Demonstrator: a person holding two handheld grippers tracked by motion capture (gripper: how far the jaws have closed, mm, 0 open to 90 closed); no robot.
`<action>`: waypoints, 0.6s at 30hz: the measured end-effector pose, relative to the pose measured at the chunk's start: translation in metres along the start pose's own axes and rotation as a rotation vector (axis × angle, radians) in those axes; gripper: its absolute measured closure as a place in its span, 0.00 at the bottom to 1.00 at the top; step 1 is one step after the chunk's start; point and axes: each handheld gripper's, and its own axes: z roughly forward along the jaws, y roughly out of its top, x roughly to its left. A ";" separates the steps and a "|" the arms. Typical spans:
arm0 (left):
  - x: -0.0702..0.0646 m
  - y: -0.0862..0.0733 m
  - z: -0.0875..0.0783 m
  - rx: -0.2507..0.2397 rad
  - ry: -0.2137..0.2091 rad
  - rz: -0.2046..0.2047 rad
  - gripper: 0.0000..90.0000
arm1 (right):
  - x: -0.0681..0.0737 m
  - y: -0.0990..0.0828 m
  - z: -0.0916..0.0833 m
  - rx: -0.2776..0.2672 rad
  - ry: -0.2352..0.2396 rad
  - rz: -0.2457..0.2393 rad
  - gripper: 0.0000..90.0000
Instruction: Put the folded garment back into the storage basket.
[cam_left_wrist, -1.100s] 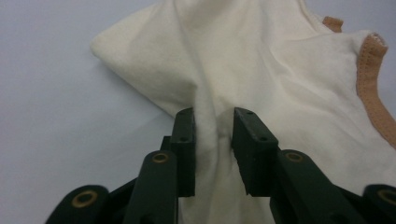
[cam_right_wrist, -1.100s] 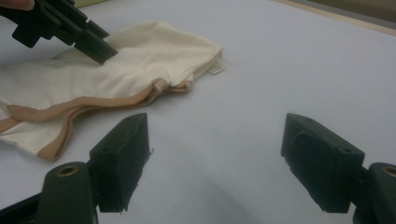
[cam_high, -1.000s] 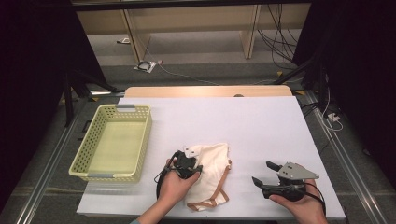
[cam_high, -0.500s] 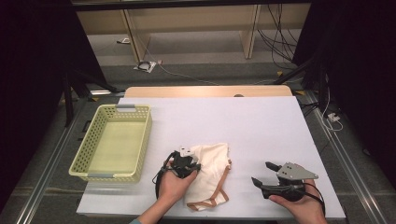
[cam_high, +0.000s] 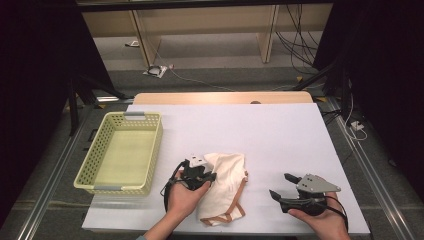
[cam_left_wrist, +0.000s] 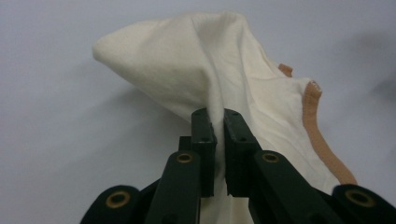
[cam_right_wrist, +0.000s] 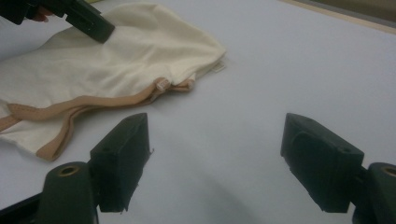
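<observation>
The left gripper (cam_left_wrist: 217, 128) pinches a raised fold of the cream cloth (cam_high: 226, 182), which lies on the white table (cam_high: 280, 135) beside the basket (cam_high: 121, 152). The right gripper (cam_high: 286, 186) rests nearby, jaws spread. Its own view shows the cloth's tan strap (cam_right_wrist: 79, 105) up close.

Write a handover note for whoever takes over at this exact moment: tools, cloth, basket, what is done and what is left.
Left tool: shut on a pinched fold of the cream cloth bag, lifting that fold slightly.
Right tool: open, holding nothing, resting on the white table to the right of the bag.
The bag lies on the table near the front edge, tan straps trailing.
The yellow basket sits to the left with nothing in it.
Done: grasp secured. Left: probably carrying the bag to the basket.
</observation>
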 end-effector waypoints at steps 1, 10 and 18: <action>-0.001 0.001 -0.002 -0.011 -0.005 0.005 0.93 | 0.000 0.000 0.000 0.000 0.000 0.000 0.27; -0.008 0.008 -0.014 -0.062 -0.023 0.060 0.93 | 0.000 0.000 -0.001 0.002 -0.002 0.001 0.27; -0.010 0.011 -0.021 -0.091 -0.026 0.124 0.93 | 0.000 0.000 -0.001 -0.001 -0.003 0.003 0.27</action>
